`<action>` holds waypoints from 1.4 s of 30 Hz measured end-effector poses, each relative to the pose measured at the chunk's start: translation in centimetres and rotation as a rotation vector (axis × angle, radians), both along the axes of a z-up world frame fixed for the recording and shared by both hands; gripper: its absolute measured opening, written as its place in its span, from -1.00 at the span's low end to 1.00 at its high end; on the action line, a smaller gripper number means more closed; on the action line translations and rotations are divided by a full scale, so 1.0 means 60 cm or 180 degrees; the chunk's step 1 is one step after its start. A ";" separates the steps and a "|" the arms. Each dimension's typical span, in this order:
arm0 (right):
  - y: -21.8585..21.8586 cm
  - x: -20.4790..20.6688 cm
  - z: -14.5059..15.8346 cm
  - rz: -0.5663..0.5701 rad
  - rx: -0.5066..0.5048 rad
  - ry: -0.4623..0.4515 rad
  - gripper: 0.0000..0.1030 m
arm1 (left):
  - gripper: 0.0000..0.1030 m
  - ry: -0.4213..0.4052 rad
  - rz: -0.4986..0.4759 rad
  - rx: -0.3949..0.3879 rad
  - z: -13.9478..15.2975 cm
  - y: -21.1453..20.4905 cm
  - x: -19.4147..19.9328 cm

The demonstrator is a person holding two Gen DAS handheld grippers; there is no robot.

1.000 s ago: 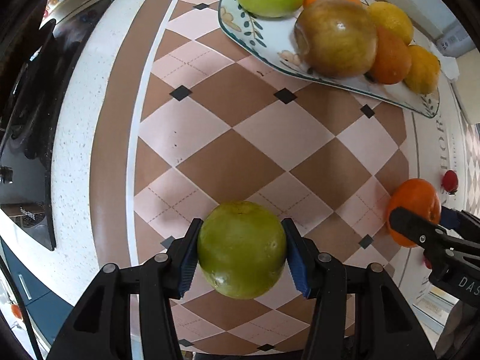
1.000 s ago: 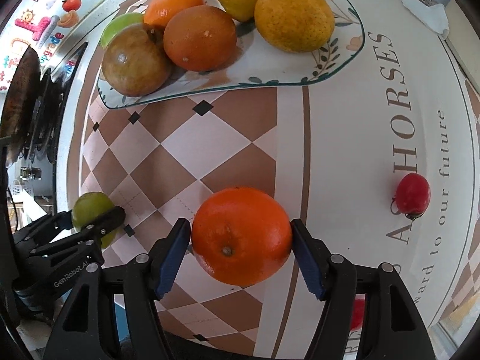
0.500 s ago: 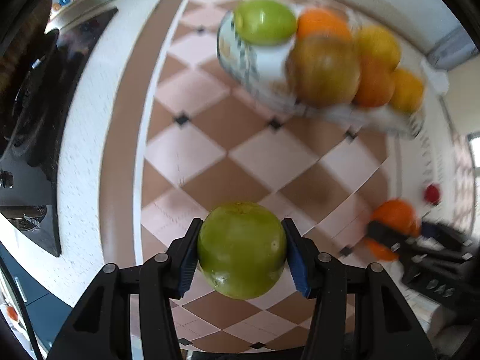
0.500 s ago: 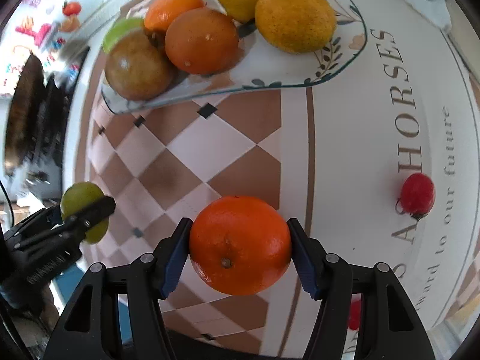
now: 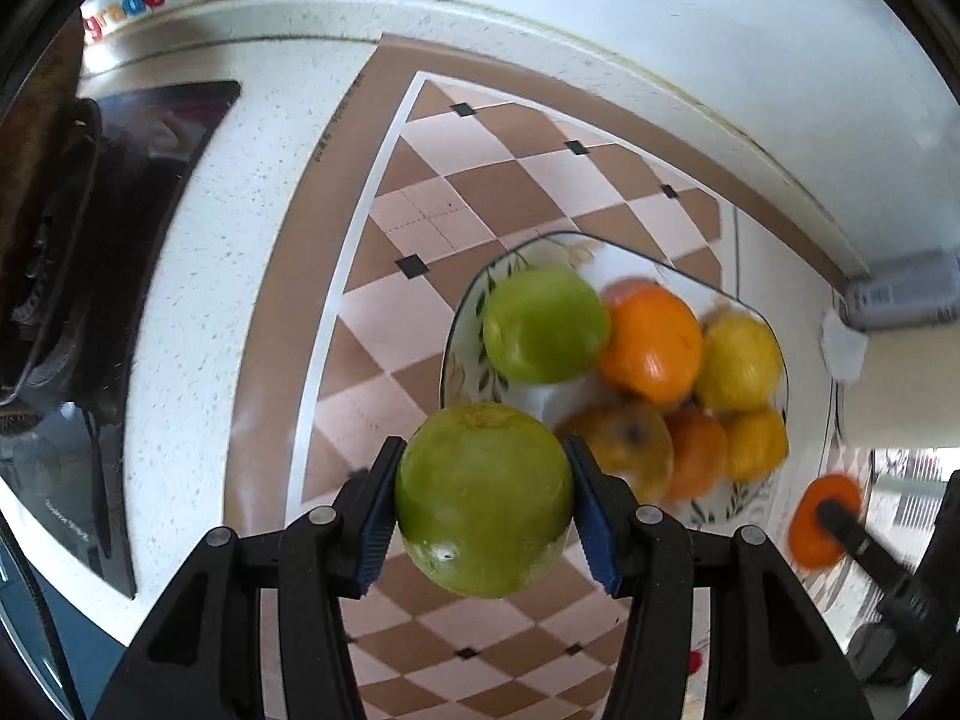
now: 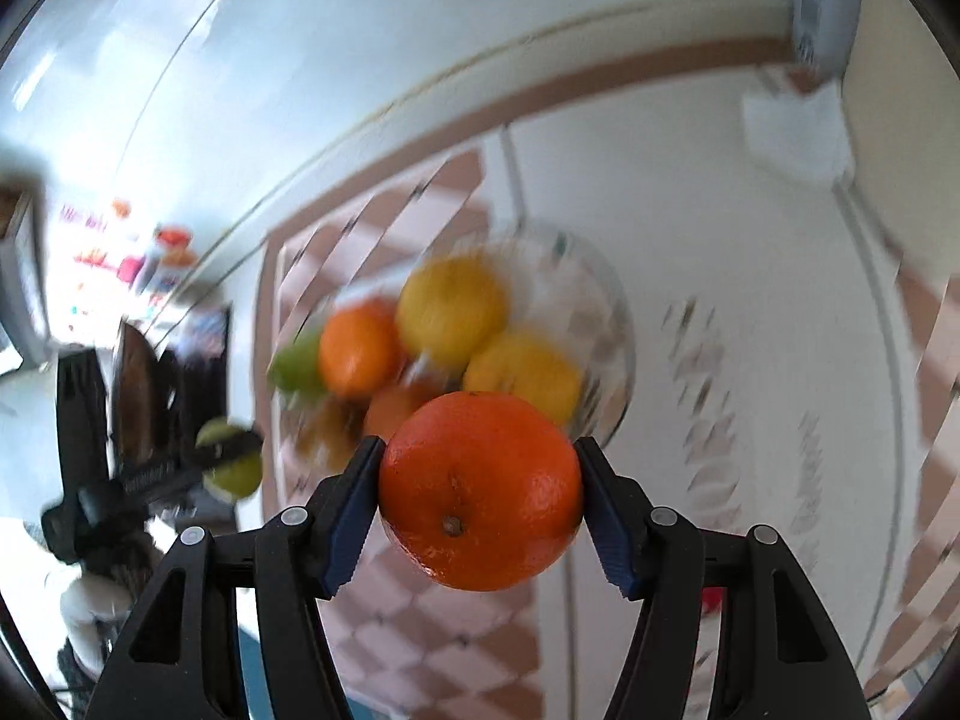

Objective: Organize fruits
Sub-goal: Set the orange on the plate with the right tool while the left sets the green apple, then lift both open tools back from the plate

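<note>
While the green apple (image 5: 483, 501) sat clamped between the left gripper (image 5: 483, 510) pads, the orange (image 6: 480, 491) sat clamped in the right gripper (image 6: 480, 501), whose jaws had just closed further. Beyond both grippers lay the fruit plate (image 5: 462, 324).

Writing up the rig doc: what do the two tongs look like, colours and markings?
Both match. Left tongs and right tongs: matte black angular plastic fingers, ribbed blue pads at the tips, round silver pivot pins along each finger. White lettering runs along the side of the left tongs in the right wrist view, too blurred to read. No cables or sleeves visible.
</note>
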State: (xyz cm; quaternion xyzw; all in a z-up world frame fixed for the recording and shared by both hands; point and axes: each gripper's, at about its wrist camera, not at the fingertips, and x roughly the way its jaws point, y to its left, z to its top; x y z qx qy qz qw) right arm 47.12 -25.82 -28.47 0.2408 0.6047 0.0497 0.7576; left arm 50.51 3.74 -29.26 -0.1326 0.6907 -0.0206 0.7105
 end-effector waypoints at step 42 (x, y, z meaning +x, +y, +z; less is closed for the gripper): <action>0.031 -0.025 0.039 0.0523 -0.0979 -0.0122 0.84 | 0.77 -0.0429 -0.0210 0.0820 0.062 -0.072 -0.083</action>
